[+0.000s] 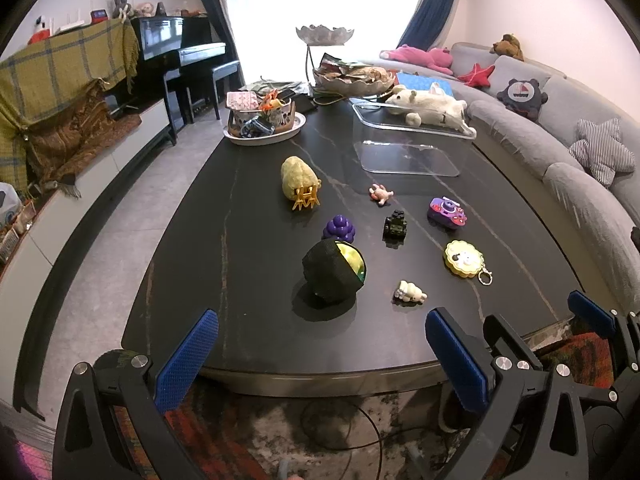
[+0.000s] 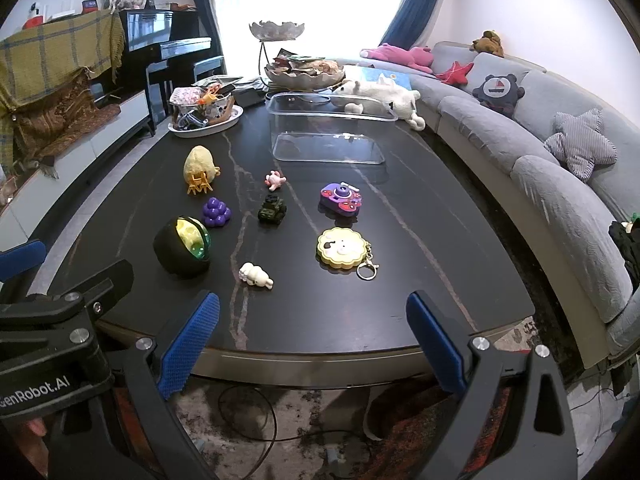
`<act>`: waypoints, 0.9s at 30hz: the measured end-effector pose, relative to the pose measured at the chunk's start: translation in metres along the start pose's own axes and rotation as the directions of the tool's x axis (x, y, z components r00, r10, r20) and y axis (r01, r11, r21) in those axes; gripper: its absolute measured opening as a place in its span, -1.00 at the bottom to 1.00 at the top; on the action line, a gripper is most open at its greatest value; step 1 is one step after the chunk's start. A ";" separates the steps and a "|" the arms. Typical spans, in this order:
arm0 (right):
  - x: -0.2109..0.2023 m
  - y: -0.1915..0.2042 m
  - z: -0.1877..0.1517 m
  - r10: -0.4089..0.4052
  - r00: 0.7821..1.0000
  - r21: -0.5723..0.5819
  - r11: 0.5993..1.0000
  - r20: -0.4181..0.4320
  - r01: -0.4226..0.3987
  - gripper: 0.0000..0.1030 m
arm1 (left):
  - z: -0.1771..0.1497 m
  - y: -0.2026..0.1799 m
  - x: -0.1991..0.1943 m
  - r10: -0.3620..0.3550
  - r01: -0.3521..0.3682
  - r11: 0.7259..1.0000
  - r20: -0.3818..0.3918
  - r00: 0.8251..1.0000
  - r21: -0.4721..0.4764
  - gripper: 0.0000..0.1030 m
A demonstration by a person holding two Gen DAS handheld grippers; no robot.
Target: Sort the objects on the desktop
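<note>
Toys lie scattered mid-table (image 2: 400,312); the clear bin (image 2: 328,128) sits toward the far edge, long axis crosswise. White lamb figurine (image 2: 256,275) lies on its side (nearest the front edge). Left gripper (image 1: 320,360) and right gripper (image 2: 314,344) both gape, holding nothing.

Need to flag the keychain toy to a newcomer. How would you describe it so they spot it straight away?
On the dark table, look at the near right part, closest to the sofa. The keychain toy lies flat there, just in front of the purple toy camera. It is the only flat, scalloped yellow disc, with a metal ring on its near right edge.
</note>
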State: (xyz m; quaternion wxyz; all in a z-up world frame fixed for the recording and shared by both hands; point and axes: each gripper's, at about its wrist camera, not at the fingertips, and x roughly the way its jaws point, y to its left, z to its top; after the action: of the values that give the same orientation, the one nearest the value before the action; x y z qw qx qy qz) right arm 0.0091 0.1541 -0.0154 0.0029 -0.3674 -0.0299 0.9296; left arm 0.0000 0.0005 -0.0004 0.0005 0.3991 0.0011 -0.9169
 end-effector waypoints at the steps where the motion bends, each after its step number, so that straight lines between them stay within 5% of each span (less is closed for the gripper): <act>1: 0.001 -0.001 0.000 0.000 1.000 0.001 1.000 -0.001 0.000 0.82 | 0.000 0.000 0.000 0.001 -0.001 1.000 0.000 1.000 0.000 0.99; 27: 0.004 -0.002 -0.001 -0.002 1.000 0.002 1.000 -0.010 0.002 0.81 | -0.002 -0.006 0.004 0.025 -0.025 1.000 -0.015 1.000 0.000 0.99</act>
State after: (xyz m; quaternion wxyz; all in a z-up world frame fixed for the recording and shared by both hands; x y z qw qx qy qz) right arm 0.0068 0.1561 -0.0187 0.0046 -0.3721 -0.0294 0.9277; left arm -0.0016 0.0068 -0.0048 0.0118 0.4058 -0.0036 -0.9139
